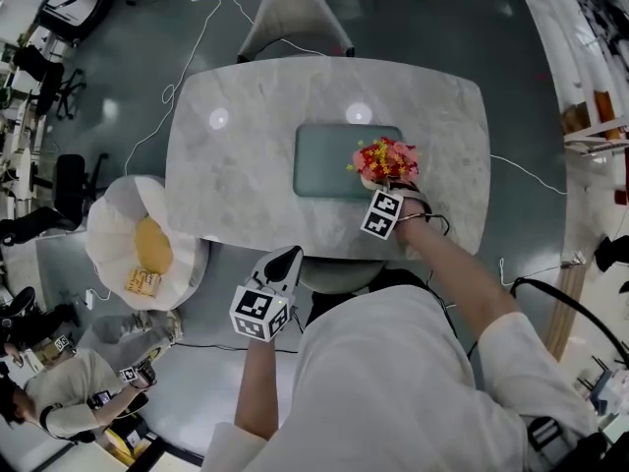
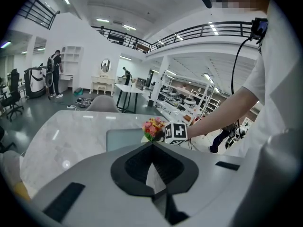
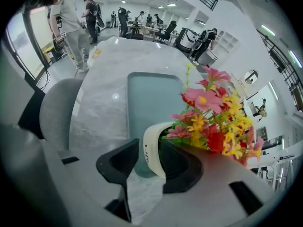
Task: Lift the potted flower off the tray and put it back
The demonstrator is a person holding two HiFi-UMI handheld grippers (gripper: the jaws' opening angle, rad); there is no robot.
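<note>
Pale marble surface (image 1: 231, 170) in an open workshop, grey floor (image 1: 472, 28) trailing cables (image 1: 193, 55). Potted flower (image 1: 386, 159) stands at the right end of the green tray (image 1: 329, 160), pot rim between released right gripper (image 3: 149, 150) jaws. Left gripper (image 2: 152, 144) jaws clenched, empty.

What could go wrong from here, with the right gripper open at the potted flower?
1. The right gripper is open, yet one of its fingers looks to sit inside the rim of the potted flower. Pulling away carelessly could hook the rim and tip it.
2. The potted flower stands at the right edge of the tray. If its base overlaps the tray's rim, which I cannot tell, it may wobble or slide off.
</note>
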